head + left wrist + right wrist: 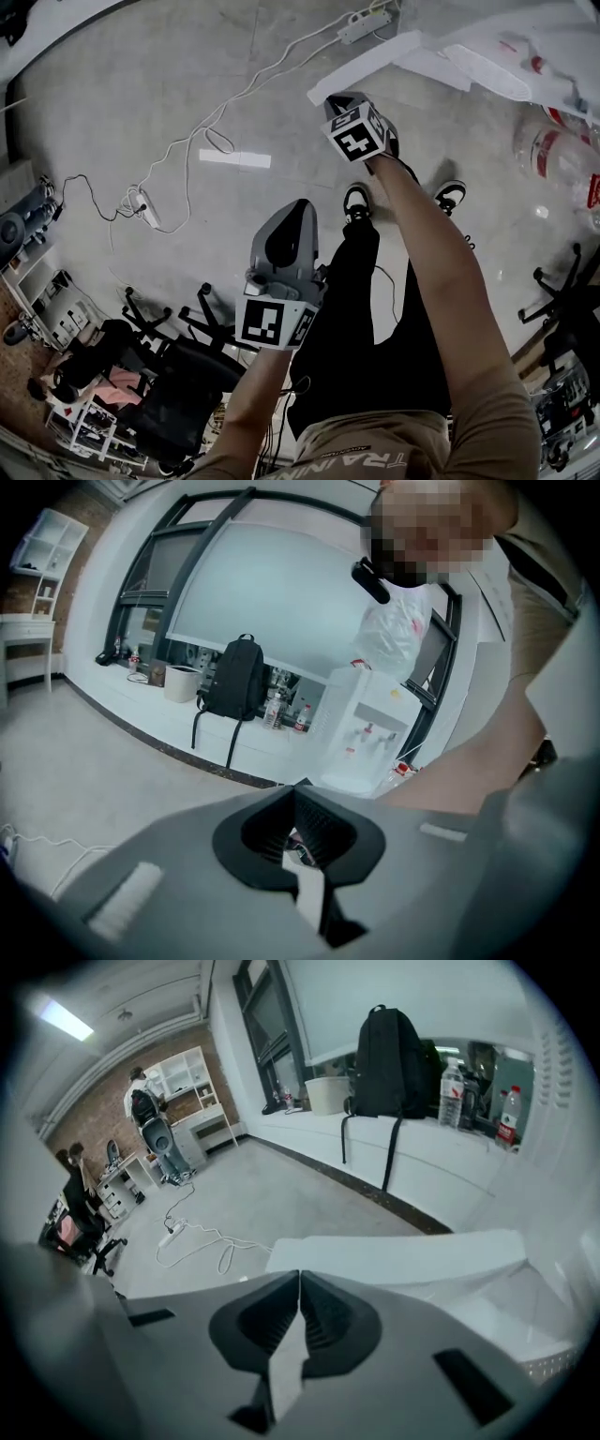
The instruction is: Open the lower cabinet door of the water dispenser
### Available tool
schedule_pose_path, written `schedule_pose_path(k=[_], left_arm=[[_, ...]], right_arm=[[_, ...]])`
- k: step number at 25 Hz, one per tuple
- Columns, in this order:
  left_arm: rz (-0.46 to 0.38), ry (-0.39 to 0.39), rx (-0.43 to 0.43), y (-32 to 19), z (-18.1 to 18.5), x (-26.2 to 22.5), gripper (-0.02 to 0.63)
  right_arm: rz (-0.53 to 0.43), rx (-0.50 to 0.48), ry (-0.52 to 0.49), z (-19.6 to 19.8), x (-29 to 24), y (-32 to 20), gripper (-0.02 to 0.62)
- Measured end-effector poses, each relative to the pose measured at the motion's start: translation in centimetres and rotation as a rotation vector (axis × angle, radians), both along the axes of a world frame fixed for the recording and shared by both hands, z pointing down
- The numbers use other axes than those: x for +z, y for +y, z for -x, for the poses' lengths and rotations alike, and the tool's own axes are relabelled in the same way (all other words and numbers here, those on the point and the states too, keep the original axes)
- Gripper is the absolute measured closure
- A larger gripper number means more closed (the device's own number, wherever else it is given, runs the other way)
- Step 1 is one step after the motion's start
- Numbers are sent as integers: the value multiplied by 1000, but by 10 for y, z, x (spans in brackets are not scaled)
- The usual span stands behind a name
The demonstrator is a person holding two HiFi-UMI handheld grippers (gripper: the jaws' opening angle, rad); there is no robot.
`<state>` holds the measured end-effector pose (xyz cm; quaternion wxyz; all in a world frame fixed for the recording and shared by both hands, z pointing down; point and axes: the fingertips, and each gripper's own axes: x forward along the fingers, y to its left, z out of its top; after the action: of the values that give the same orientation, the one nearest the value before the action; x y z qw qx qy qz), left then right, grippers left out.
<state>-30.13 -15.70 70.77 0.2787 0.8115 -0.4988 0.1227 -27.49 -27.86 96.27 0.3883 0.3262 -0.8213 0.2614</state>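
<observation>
The white water dispenser (367,731) stands in the distance in the left gripper view, with a plastic bag on top; in the head view its top (487,56) is at the upper right. A white panel (366,64), apparently its lower cabinet door (403,1252), angles out from the body. My right gripper (332,99) is shut with nothing between its jaws, and its tips (299,1274) are just short of that panel's free edge. My left gripper (302,206) hangs lower over the person's legs, away from the dispenser; its jaws (300,786) look shut and hold nothing.
Cables and a power strip (145,208) trail across the floor at left. Office chairs (178,375) crowd the lower left. Large water bottles (553,150) lie at right. A black backpack (389,1054) leans on the window ledge. People (145,1110) are by the far shelves.
</observation>
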Motion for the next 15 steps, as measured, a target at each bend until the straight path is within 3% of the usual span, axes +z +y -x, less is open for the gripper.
schedule_pose_path(k=[9,15], left_arm=[[-32,-68,-19,7,40,6,617],[-52,-69,-22,6,40,-1,618]], right_arm=[[-33,-50,19,16,0,-24,586],[-15,17,-22,14,-7,-23,586]])
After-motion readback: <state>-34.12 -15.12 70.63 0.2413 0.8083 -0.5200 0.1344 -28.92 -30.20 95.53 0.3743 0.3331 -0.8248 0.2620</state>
